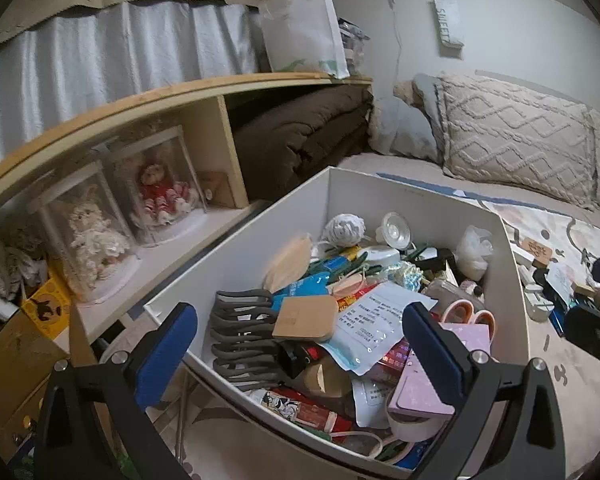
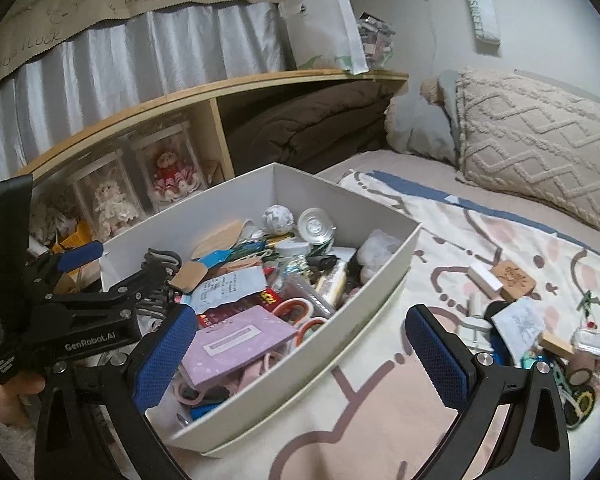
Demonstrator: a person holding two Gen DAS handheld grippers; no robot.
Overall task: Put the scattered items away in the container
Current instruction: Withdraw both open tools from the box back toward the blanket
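White cardboard box (image 1: 236, 252), open-topped, set on a patterned bedspread (image 2: 440, 240) beside a low wooden shelf (image 1: 204, 120); heaped nearly to the rim with small clutter. Directly ahead of and below the left gripper (image 1: 300, 354), jaws spread wide, nothing between the blue pads (image 1: 166, 354), which straddle the near corner of the box without touching its contents. Under that gap: a grey hanger bundle (image 1: 240, 340), a tan square card (image 1: 306, 316), a printed paper packet (image 1: 372, 320), a lilac booklet (image 1: 416, 384), orange-handled scissors (image 1: 470, 312). Farther back in the box: a crumpled paper ball (image 1: 344, 228), a clear plastic lid (image 1: 394, 230), a white plastic bag (image 1: 474, 254).

Right gripper (image 2: 300, 354) also wide, empty, hovering over the bedspread at the box's near right side, left pad above the box edge, right pad over open fabric. Seen from there, left gripper (image 2: 112, 276) sits over the box's left end, held by a hand (image 2: 10, 392) at the frame's lower left.

Scattered items not yet in the box: a heap (image 2: 548, 336) on the bedspread to the right, near the right gripper's right finger, including a white block (image 2: 484, 276), a brown embossed tag (image 2: 514, 276), a small paper sachet (image 2: 518, 326), tape rolls (image 2: 580, 376); remaining pieces too jumbled and blurred to name, possibly stationery.

Textured beige pillow (image 2: 540, 144) well beyond the box, against the wall.
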